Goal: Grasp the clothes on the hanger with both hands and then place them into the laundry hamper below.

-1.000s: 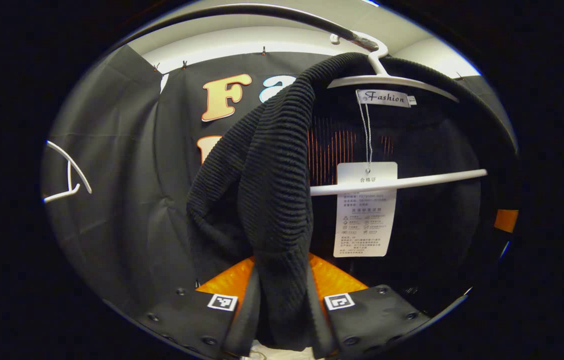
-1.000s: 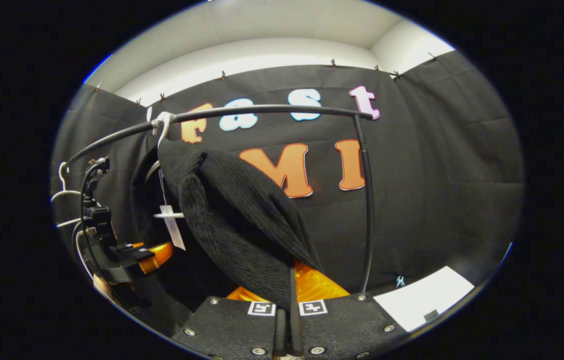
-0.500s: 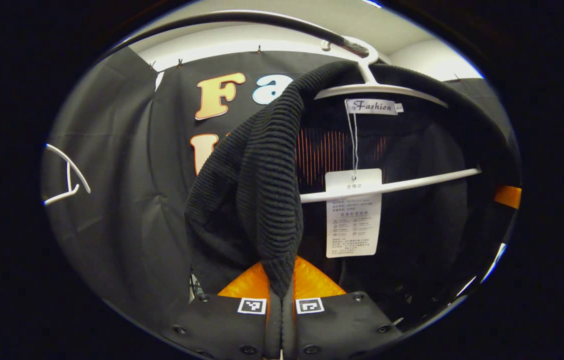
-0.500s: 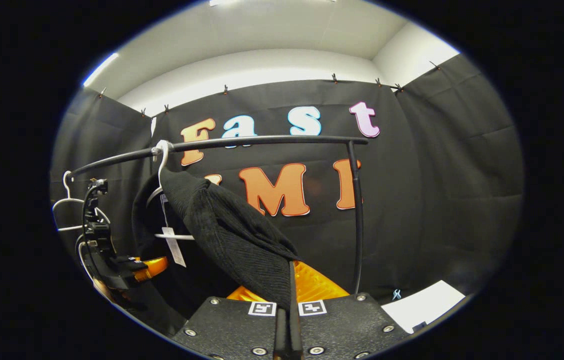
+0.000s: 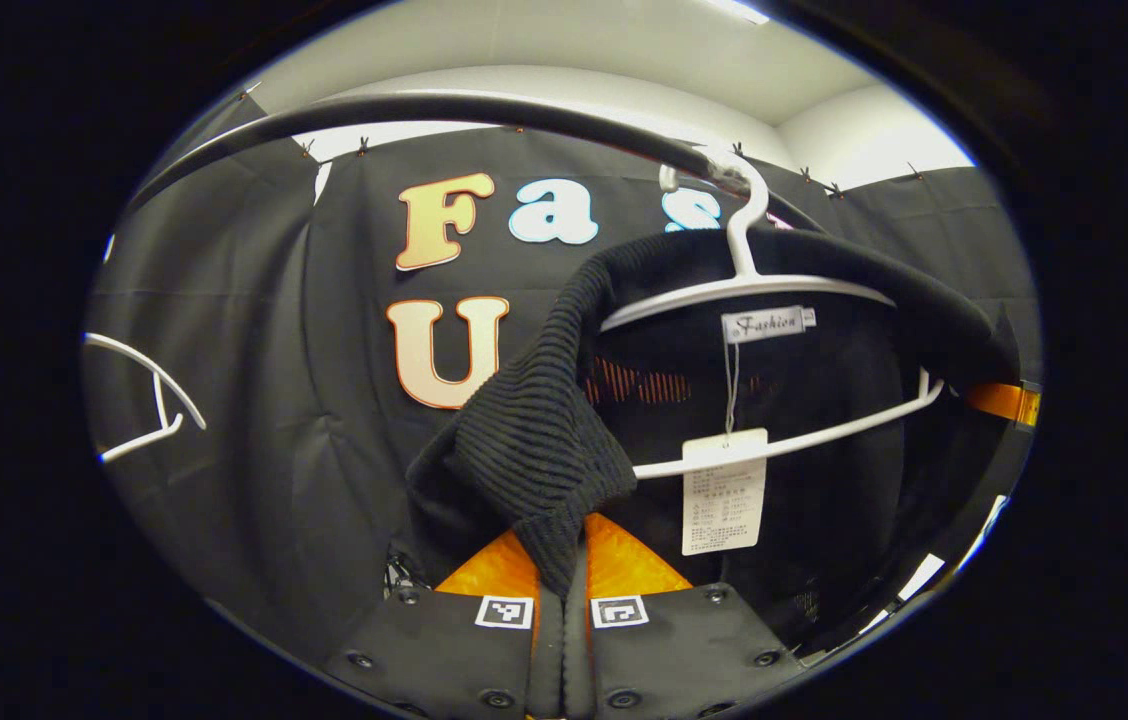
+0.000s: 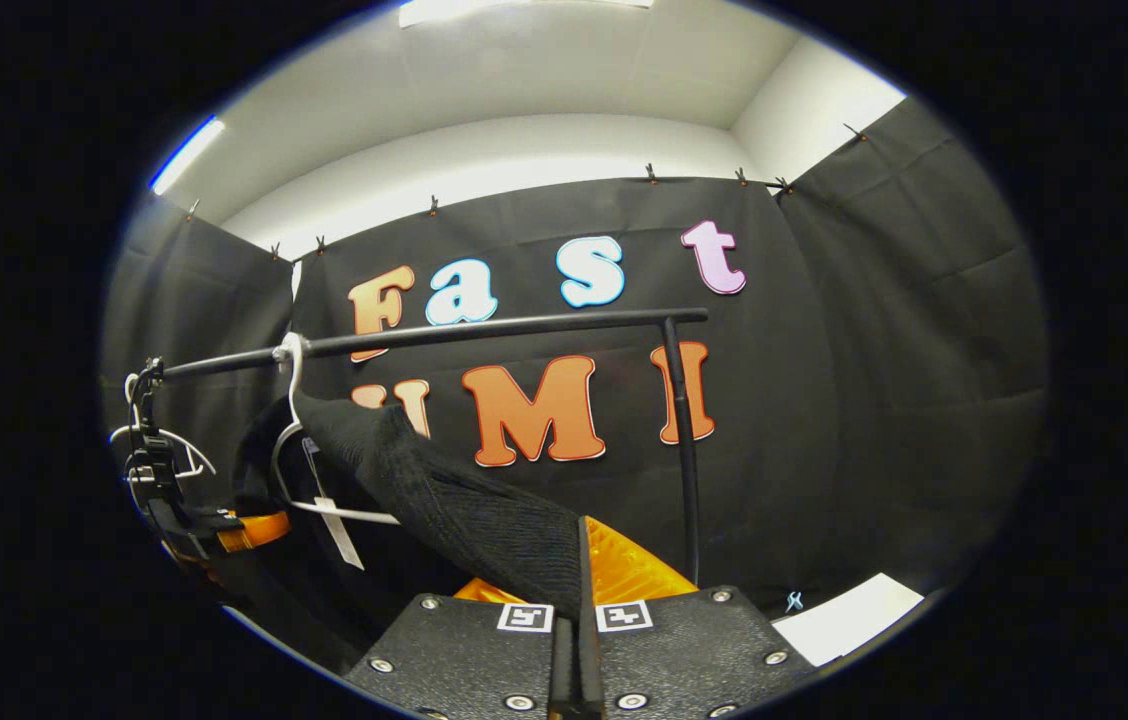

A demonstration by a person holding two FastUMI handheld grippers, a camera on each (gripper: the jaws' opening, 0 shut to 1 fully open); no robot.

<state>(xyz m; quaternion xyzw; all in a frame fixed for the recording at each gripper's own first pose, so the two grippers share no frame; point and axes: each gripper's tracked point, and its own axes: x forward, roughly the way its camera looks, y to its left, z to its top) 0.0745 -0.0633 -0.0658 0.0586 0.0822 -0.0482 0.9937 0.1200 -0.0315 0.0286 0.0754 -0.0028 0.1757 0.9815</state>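
Your left gripper had its fingers clenched on a fold of the black sweater, the knit bunched right at the tips. Your right gripper was pinched closed on the other side of that same sweater, cloth running from its fingers up to the shoulder. Both grips looked sound, with knit caught between the pads on each side.

Further out, the sweater hung on the white hanger, the collar and both shoulders draped over it and the paper tag dangling below the bar. The hanger's hook sat on the black rail. A spare hanger hung well off to one side.

So the job was to free the shoulders, I'd say. Pull both sides evenly and downward, slightly apart, so the knit slid off the hanger's ends rather than dragging the hook along the rail. Uneven pulling would likely tilt the hanger and snag the collar.
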